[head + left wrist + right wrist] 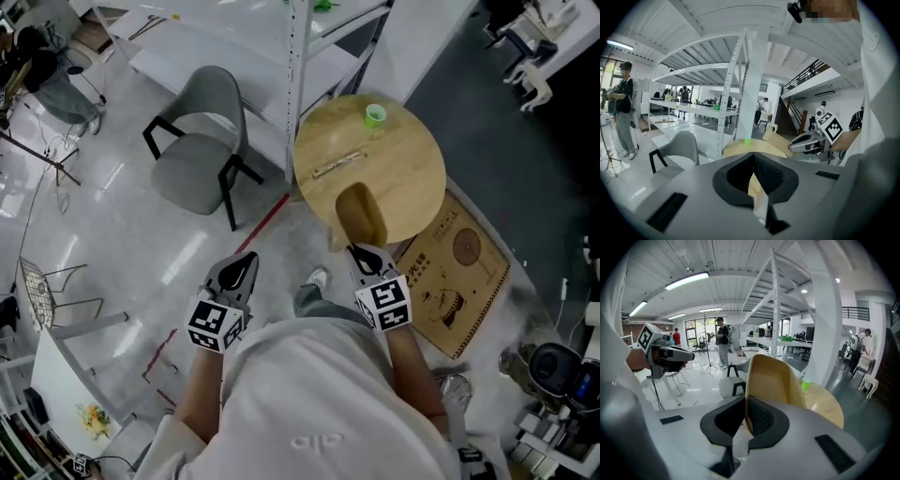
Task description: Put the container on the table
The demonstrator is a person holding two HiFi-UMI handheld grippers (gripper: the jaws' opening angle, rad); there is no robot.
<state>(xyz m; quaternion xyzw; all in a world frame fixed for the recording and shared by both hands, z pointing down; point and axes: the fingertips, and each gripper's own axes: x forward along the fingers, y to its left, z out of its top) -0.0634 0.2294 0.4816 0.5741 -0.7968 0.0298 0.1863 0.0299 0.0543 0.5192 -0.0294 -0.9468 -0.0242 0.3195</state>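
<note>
A tan, open-topped container (361, 216) hangs over the near edge of the round wooden table (403, 178). My right gripper (366, 255) is shut on its near wall. In the right gripper view the container (776, 376) rises between the black pads of my right gripper (746, 401), with the table (825, 404) beyond. My left gripper (246, 258) hovers over the floor left of the table, shut and holding nothing. In the left gripper view its jaws (752, 159) meet at the tip. The container (776, 139) and the right gripper (806, 143) show at the right.
A small green cup (375, 115) and a thin stick-like item (337, 165) lie on the table. A grey chair (197, 155) stands to the left, a white shelf post (298, 75) behind the table. A printed cardboard box (459, 272) lies on the floor at right. A person (623, 108) stands far off.
</note>
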